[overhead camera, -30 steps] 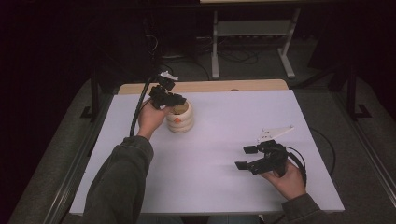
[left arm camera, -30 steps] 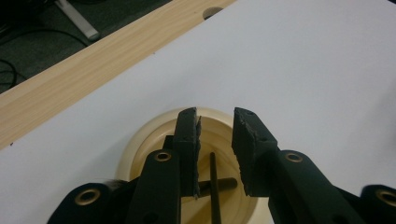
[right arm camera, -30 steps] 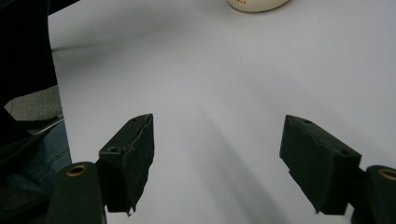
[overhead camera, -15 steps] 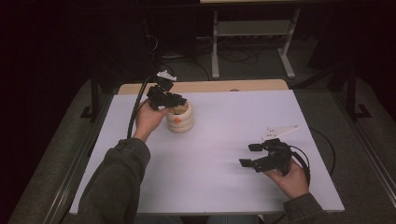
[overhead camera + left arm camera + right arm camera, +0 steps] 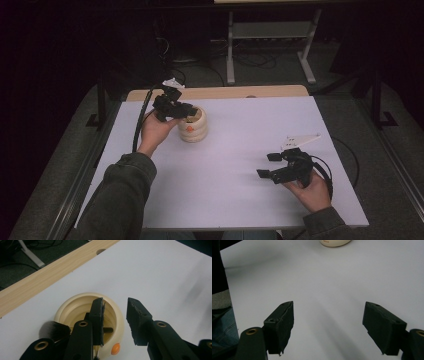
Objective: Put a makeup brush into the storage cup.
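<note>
A cream ribbed cup [image 5: 192,127] with an orange dot stands at the table's far left. In the left gripper view its rim [image 5: 75,300] lies under my jaws, and a dark-bristled brush [image 5: 53,331] leans out of it at the left. My left gripper [image 5: 182,111] hovers just over the cup's mouth. Its jaws [image 5: 115,302] have just been opening, with nothing between the pads. My right gripper [image 5: 266,165] is held low over the table's front right, open and empty [image 5: 328,307]. The cup [image 5: 334,243] shows far ahead of it.
White sheet [image 5: 240,200] covers the table, and a wooden strip [image 5: 215,92] runs along its far edge. A metal stand [image 5: 270,35] and cables sit on the dark floor behind. The person's jeans [image 5: 222,327] show at the left of the right gripper view.
The left hand has shifted only slightly at the cup. The right hand has kept its place.
</note>
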Demonstrator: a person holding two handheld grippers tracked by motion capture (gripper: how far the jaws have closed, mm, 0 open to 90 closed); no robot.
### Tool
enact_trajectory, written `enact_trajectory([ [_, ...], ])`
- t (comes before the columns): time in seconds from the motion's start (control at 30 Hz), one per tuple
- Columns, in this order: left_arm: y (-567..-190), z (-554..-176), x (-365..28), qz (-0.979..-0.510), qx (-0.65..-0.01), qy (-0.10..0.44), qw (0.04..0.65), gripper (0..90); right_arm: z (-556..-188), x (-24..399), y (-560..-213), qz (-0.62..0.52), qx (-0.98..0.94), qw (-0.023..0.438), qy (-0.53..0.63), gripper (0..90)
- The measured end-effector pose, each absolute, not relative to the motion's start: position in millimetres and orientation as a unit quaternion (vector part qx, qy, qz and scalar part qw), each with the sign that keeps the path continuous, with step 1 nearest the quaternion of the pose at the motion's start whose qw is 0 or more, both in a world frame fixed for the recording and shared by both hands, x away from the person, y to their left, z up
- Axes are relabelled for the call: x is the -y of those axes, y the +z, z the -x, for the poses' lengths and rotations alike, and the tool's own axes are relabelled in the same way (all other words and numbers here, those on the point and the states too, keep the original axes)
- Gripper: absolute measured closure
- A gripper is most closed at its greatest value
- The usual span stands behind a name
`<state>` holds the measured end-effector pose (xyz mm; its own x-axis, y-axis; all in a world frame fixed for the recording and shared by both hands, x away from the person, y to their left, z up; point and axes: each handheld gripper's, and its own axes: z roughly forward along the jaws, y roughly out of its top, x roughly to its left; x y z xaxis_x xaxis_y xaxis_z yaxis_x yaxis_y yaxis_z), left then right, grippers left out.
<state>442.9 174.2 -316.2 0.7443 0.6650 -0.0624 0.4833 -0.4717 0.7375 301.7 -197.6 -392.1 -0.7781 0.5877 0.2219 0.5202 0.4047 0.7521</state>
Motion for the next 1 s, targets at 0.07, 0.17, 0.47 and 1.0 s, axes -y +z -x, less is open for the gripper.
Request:
enact_trajectory([
  [0.07, -316.3, -441.1, -174.8, -0.849, -0.337, 0.117, 0.39, 65.7, -301.8, 197.8, -392.0, -0.332, -0.837, 0.04, 0.434, 23.8],
  [0.17, -316.0, -437.2, -176.1, -0.849, -0.335, 0.115, 0.392, 65.3, -301.7, 198.4, -391.8, -0.332, -0.837, 0.043, 0.433, 23.6],
  [0.47, -313.1, -423.5, -179.3, -0.85, -0.326, 0.113, 0.398, 63.7, -300.7, 200.8, -390.3, -0.338, -0.834, 0.048, 0.434, 23.6],
  [1.0, -309.9, -400.5, -188.4, -0.845, -0.319, 0.121, 0.412, 56.7, -299.3, 202.0, -389.4, -0.347, -0.831, 0.058, 0.43, 22.5],
])
